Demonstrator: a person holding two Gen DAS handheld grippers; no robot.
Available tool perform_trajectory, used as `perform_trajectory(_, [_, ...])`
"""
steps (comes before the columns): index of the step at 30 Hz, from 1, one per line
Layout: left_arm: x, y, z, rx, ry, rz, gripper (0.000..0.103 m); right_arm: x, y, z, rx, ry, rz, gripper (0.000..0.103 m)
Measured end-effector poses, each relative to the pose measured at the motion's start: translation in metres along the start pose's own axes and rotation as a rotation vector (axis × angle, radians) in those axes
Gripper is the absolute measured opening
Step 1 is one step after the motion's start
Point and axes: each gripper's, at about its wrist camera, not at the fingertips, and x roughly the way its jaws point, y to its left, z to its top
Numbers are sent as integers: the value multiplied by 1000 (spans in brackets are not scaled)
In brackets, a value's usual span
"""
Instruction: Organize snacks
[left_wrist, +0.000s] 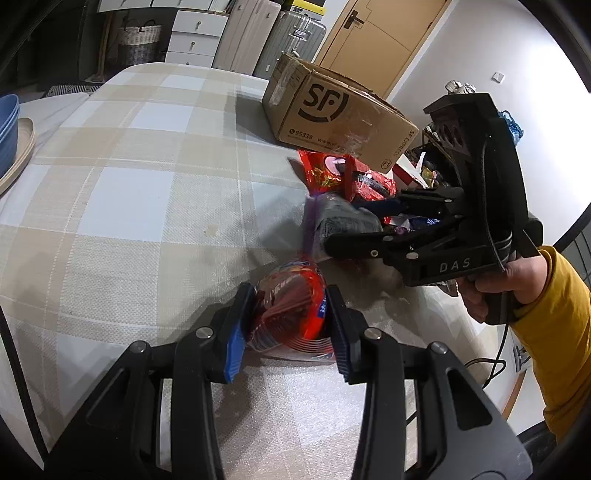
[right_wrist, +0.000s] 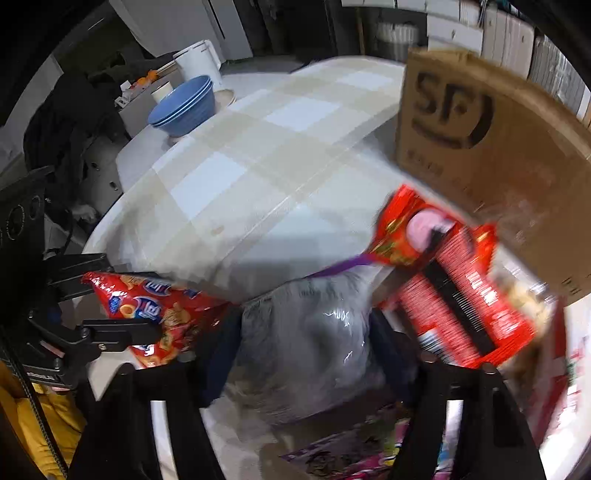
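My left gripper (left_wrist: 288, 317) is shut on a red snack bag (left_wrist: 290, 306) just above the checked tablecloth; the bag also shows in the right wrist view (right_wrist: 159, 314). My right gripper (right_wrist: 306, 332) is shut on a grey clear-wrapped snack bag (right_wrist: 306, 339) with a purple top strip, seen in the left wrist view (left_wrist: 341, 221) held by the right gripper (left_wrist: 354, 236). More red snack packs (left_wrist: 343, 177) lie in a pile by the cardboard SF box (left_wrist: 332, 110); a red ribbed pack (right_wrist: 465, 299) lies right of my right gripper.
The cardboard SF box (right_wrist: 491, 147) stands at the table's far right. Blue bowls (right_wrist: 184, 107) and a white kettle (right_wrist: 199, 62) sit at the far left end. The table edge (left_wrist: 424, 306) runs close on the right. Pink packets (right_wrist: 354, 450) lie below.
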Motion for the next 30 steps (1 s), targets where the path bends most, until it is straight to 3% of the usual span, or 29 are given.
perform_trajectory(5, [1, -3, -2, 15, -6, 11, 36, -1, 7, -1, 20, -38, -23, 58])
perform_trajectory(10, [2, -6, -3, 22, -7, 26, 36, -15, 11, -8, 50, -111, -40, 58])
perform_trajectory(22, [-18, -6, 9, -5, -17, 32, 34, -99, 12, -47, 203, -363, 89, 58])
perform_trajectory(26, [-35, -17, 17, 11, -51, 29, 34, -133, 13, -68, 249, -468, 101, 58])
perform_trajectory(30, [-46, -38, 26, 56, -59, 74, 35, -162, 16, -93, 306, -564, 95, 58])
